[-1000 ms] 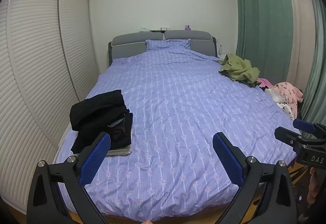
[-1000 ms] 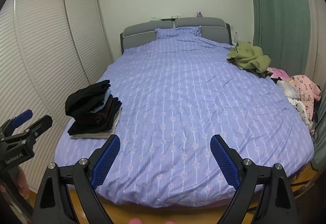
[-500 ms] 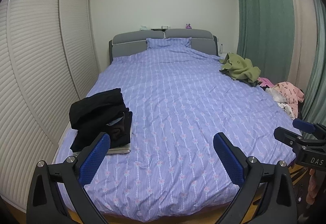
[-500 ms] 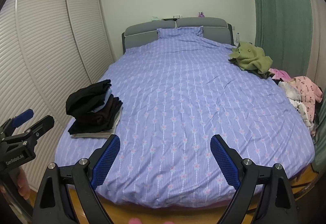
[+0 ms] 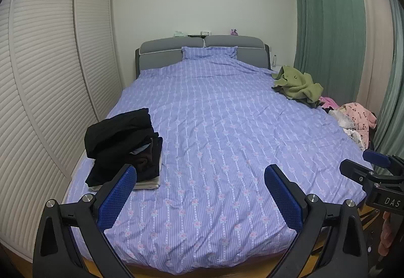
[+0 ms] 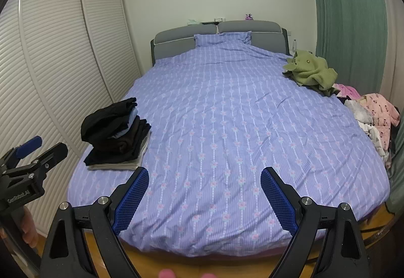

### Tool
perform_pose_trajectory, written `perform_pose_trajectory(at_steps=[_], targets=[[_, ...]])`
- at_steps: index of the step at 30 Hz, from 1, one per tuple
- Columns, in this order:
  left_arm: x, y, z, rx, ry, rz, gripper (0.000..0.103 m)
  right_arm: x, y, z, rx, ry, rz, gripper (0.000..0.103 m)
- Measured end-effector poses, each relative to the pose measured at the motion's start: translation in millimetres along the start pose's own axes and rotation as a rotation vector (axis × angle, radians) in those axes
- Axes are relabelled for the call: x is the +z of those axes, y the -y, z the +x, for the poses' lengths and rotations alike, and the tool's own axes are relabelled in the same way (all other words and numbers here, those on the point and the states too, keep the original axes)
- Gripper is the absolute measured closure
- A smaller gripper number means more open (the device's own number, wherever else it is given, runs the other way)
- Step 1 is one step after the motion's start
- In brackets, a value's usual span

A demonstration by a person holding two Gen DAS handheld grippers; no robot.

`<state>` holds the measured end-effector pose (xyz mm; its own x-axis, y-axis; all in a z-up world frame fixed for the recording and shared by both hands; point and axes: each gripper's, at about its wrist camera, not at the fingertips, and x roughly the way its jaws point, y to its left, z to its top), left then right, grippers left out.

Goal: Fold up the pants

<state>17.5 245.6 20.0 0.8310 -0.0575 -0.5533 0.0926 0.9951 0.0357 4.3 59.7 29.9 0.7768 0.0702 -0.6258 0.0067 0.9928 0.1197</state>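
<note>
A stack of folded dark pants [image 5: 125, 144] [image 6: 116, 132] rests near the left edge of a bed with a purple striped cover [image 5: 222, 141] [image 6: 227, 131]. Loose clothes lie along the right edge: an olive green garment [image 5: 298, 84] [image 6: 311, 72] and a pink and white heap [image 5: 353, 119] [image 6: 376, 114]. My left gripper [image 5: 199, 172] is open over the foot of the bed, holding nothing. My right gripper [image 6: 204, 174] is open too, empty, hovering above the bed's foot. Each gripper shows at the other view's edge.
White louvred wardrobe doors [image 5: 50, 76] run close along the bed's left side. Green curtains [image 5: 328, 25] hang at the right. A grey headboard [image 5: 202, 50] with a purple pillow stands at the far wall. Wooden floor [image 6: 202, 265] shows below the bed's foot.
</note>
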Motion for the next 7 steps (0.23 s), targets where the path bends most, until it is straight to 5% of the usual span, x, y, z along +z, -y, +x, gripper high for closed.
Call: perform_pose_trajectory(at_steps=[7], targets=[[0.3,-1.1,0.4,0.001,-0.002,0.002,0.000,0.7,2.0,-0.5,-0.001,0.000,0.000,0.011]])
